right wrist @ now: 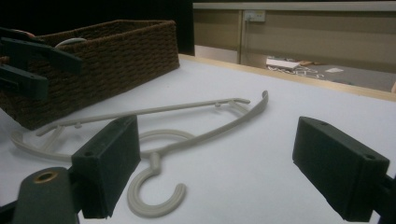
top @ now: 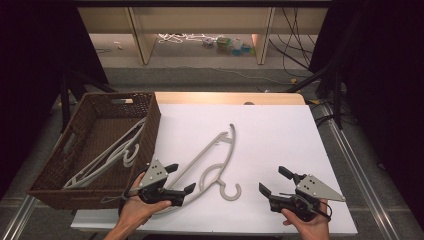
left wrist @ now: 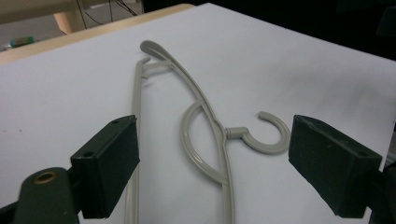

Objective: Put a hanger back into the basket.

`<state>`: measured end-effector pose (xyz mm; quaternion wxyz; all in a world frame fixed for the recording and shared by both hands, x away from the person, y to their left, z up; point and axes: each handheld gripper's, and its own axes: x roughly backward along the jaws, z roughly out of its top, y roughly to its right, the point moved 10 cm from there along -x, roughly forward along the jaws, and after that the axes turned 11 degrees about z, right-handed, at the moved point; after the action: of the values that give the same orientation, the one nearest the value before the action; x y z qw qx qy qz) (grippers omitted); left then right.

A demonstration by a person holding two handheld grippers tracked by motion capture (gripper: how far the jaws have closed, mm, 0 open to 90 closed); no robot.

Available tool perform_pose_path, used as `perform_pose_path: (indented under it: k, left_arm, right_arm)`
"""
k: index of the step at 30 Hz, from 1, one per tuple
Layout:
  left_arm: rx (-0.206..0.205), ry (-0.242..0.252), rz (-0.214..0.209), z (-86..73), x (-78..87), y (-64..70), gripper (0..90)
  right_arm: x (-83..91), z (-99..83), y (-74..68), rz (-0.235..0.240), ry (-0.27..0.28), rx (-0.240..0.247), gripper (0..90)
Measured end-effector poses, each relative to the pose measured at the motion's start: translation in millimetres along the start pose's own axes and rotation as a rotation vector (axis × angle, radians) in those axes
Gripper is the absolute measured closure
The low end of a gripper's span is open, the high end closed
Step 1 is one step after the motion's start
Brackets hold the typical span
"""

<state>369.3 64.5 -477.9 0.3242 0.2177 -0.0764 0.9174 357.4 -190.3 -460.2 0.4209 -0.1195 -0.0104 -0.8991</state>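
Hanger point(top: 212, 155) lies flat on the white table point(top: 280, 130), grey plastic, one of it out here in the open. Left gripper point(top: 181, 178) sits low over the hanger's near end, held in the person's left hand point(top: 137, 205), jaws spread wide and closed on nothing; in the left gripper view the hanger point(left wrist: 205, 140) runs right up between the two black pads point(left wrist: 109, 163). Right gripper point(top: 274, 181) is off to the other side, near the table's front edge, cradled in the right hand point(top: 307, 222), its jaws also wide apart and empty, aimed back toward the hook point(top: 231, 191). The hanger's long axis runs diagonally, from the near left up toward the far middle of the table, and the hook curls open at the near side, between the two grippers. In the right gripper view the hook point(right wrist: 154, 198) is close in front of the left pad. Beside the table's left edge stands one brown woven basket point(top: 150, 125), and inside it lie more grey hangers point(top: 107, 157), two by the look of it, though the overlap makes the count uncertain.
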Motion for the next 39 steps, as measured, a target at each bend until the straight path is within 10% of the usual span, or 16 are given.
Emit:
perform_pose_path:
  k: [26, 39]
  left_arm:
    - [-0.342, -0.503, -0.046, -54.1, -56.0, 22.2, 35.0]
    - [-0.323, -0.612, -0.077, -60.9, -57.9, 20.3, 56.3]
  right_arm:
    - [0.0, -0.4, -8.3, 0.018, -0.016, -0.022, 16.0]
    - [-2.9, -1.1, -8.6, 0.029, -0.009, -0.034, 16.2]
